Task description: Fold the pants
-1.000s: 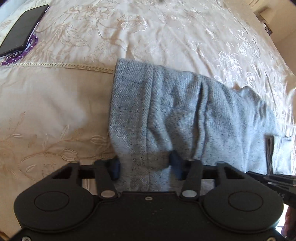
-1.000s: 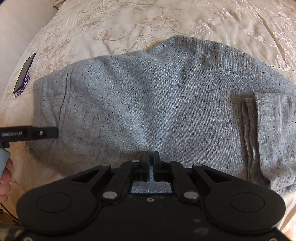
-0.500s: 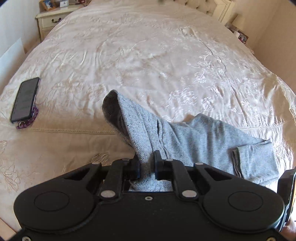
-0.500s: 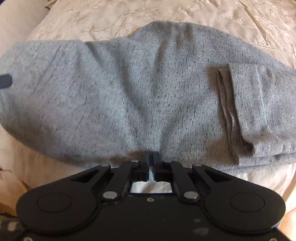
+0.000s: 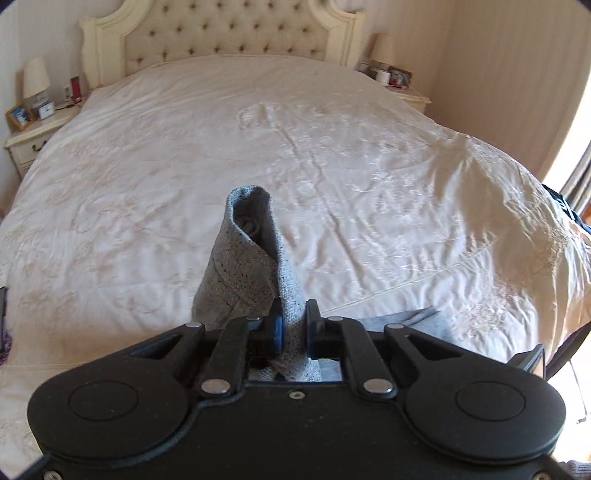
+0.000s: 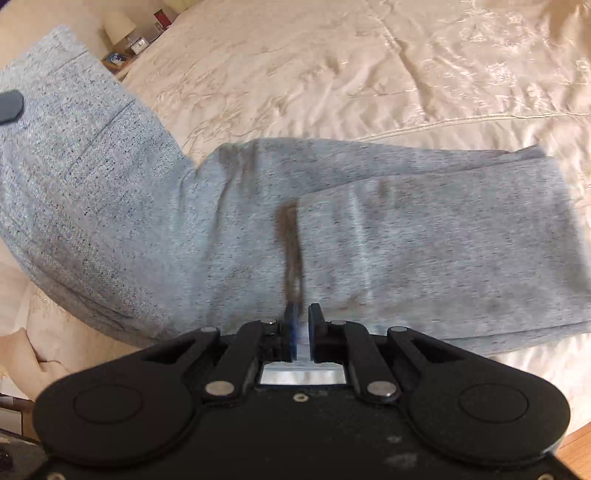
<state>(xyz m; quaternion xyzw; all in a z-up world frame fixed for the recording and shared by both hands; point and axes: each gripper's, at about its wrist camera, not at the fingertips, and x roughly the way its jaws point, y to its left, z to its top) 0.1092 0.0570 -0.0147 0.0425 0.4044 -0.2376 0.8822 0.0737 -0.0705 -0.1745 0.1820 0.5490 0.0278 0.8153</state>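
Observation:
The grey speckled pants (image 6: 369, 236) lie partly on the cream bedspread (image 5: 332, 155). My left gripper (image 5: 293, 326) is shut on one end of them. It holds that end up off the bed, so a curled flap of fabric (image 5: 247, 254) stands above the fingers. My right gripper (image 6: 303, 319) pinches the near edge of the folded pants; its jaws are opening, with cloth still between the pads, and a dark crease runs up from them. The lifted part (image 6: 74, 177) hangs at the left of the right wrist view.
A tufted headboard (image 5: 225, 33) stands at the far end of the bed. Nightstands with lamps flank it on the left (image 5: 33, 125) and on the right (image 5: 399, 85). A phone's edge (image 5: 3, 317) shows at far left. Wood floor (image 6: 576, 443) lies below the bed's edge.
My left gripper closed on the pants' end and raised it high off the bed, swinging toward the other gripper. My right gripper moved sideways with its pinch, and its jaws have parted slightly.

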